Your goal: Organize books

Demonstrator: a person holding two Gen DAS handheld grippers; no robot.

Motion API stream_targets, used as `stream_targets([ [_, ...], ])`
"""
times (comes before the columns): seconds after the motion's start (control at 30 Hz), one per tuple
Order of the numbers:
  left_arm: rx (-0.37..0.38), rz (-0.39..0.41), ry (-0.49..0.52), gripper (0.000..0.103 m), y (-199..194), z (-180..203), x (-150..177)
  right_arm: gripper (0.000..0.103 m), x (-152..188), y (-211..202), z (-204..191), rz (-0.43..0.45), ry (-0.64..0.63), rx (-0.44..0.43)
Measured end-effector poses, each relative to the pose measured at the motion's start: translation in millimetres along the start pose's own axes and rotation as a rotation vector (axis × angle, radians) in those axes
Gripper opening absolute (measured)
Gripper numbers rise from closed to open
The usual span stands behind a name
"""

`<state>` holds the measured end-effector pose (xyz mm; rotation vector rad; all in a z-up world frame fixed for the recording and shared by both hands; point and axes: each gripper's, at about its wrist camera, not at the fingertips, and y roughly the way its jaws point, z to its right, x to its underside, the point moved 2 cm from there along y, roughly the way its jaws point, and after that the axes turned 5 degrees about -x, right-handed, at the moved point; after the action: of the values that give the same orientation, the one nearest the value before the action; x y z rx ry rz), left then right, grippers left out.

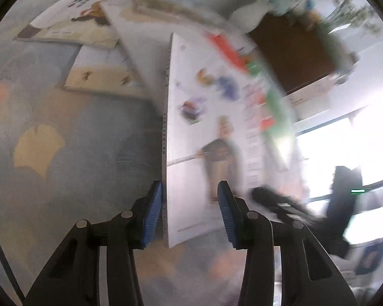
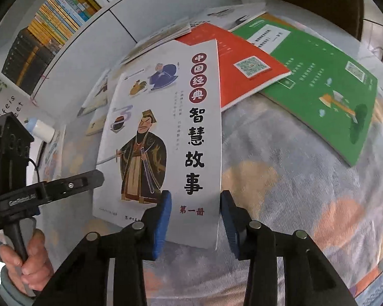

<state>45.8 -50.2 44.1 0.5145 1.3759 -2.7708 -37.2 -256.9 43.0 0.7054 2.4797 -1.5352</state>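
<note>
A white picture book with a robed figure and black Chinese title (image 2: pixel 163 137) is tilted up off the table, its right edge raised. It also shows in the left wrist view (image 1: pixel 204 132), blurred. My left gripper (image 1: pixel 190 211) is open, its left pad against the book's spine edge. My right gripper (image 2: pixel 195 219) is open around the book's near right edge, pads (image 2: pixel 163 219) not pressing it. A red book (image 2: pixel 242 58) and a green book (image 2: pixel 319 89) lie flat behind.
More picture books (image 1: pixel 74 25) lie on the leaf-patterned tablecloth (image 1: pixel 63 140). A white vase (image 1: pixel 252 12) stands at the back. A bookshelf full of books (image 2: pixel 51 25) is at the left. The left hand-held gripper (image 2: pixel 25 191) shows at the left.
</note>
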Motion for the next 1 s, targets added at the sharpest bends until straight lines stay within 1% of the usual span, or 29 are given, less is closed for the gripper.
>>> stream_targets([
  [0.07, 0.144, 0.042, -0.010, 0.040, -20.5, 8.3, -0.3, 0.039, 2.9, -4.2, 14.0, 0.006, 0.042, -0.041],
  [0.1, 0.183, 0.063, -0.003, 0.040, -28.0, 13.7, 0.3, 0.039, 3.4, -4.4, 17.1, 0.008, 0.058, -0.061],
  [0.13, 0.184, 0.069, 0.008, 0.040, -29.7, 18.3, 1.1, 0.039, 3.5, -4.0, 19.7, 0.007, 0.074, -0.081],
  [0.17, 0.164, 0.068, 0.014, 0.040, -27.8, 20.3, 1.8, 0.039, 3.3, -4.1, 22.2, 0.007, 0.084, -0.096],
  [0.2, 0.119, 0.062, 0.021, 0.040, -21.5, 21.3, 3.5, 0.039, 2.9, -3.7, 22.3, 0.006, 0.088, -0.103],
  [0.27, 0.006, 0.042, 0.031, 0.038, -4.2, 18.5, 6.5, 0.039, 3.4, -4.9, 21.9, 0.006, 0.089, -0.108],
  [0.3, -0.025, 0.035, 0.031, 0.037, 2.5, 16.0, 8.1, 0.040, 3.6, -5.0, 21.3, 0.008, 0.091, -0.112],
  [0.33, -0.036, 0.021, 0.022, 0.028, 10.6, 13.6, 9.9, 0.040, 5.3, -7.8, 23.7, 0.010, 0.091, -0.115],
  [0.37, -0.034, 0.000, 0.006, 0.015, 19.1, 11.3, 12.0, 0.040, 5.3, -7.7, 22.7, 0.011, 0.089, -0.116],
  [0.4, -0.032, -0.012, -0.003, 0.013, 24.1, 10.3, 14.5, 0.040, 5.0, -6.6, 21.6, 0.012, 0.086, -0.116],
  [0.53, -0.011, -0.027, -0.003, 0.013, 36.9, 20.6, 15.8, 0.040, 9.6, -9.7, 23.9, 0.017, 0.080, -0.116],
  [0.57, 0.014, -0.036, -0.007, 0.013, 37.9, 24.6, 13.1, 0.040, 9.8, -10.0, 24.4, 0.016, 0.084, -0.120],
  [0.6, 0.067, -0.048, -0.025, 0.013, 37.8, 28.3, 9.9, 0.040, 9.6, -10.1, 25.4, 0.014, 0.090, -0.125],
  [0.63, 0.135, -0.058, -0.053, 0.013, 36.8, 31.3, 5.4, 0.040, 9.1, -10.7, 27.9, 0.005, 0.111, -0.139],
  [0.7, 0.220, -0.066, -0.093, 0.013, 30.1, 34.4, -1.2, 0.043, 7.2, -11.7, 34.1, -0.022, 0.153, -0.178],
  [0.77, 0.300, -0.063, -0.118, 0.013, 23.9, 37.7, -9.0, 0.050, 7.6, -21.4, 45.4, -0.023, 0.224, -0.262],
  [0.8, 0.338, -0.067, -0.140, 0.013, 21.7, 37.6, -12.9, 0.059, 8.5, -25.5, 50.5, -0.019, 0.251, -0.300],
  [0.83, 0.365, -0.068, -0.155, 0.013, 19.8, 37.5, -15.7, 0.065, 9.7, -29.2, 56.9, -0.012, 0.284, -0.345],
  [0.87, 0.366, -0.068, -0.157, 0.013, 19.3, 38.4, -17.8, 0.069, 10.2, -31.6, 64.1, -0.005, 0.321, -0.398],
  [0.9, 0.347, -0.067, -0.149, 0.013, 19.1, 39.1, -19.6, 0.072, 10.5, -31.8, 71.6, 0.003, 0.364, -0.452],
  [0.93, 0.337, -0.069, -0.146, 0.013, 20.2, 39.2, -19.9, 0.073, 10.2, -30.9, 76.2, 0.010, 0.392, -0.485],
  [1.0, 0.363, -0.088, -0.175, 0.012, 28.5, 39.4, -20.2, 0.073, 7.1, -24.5, 82.3, 0.013, 0.441, -0.551],
])
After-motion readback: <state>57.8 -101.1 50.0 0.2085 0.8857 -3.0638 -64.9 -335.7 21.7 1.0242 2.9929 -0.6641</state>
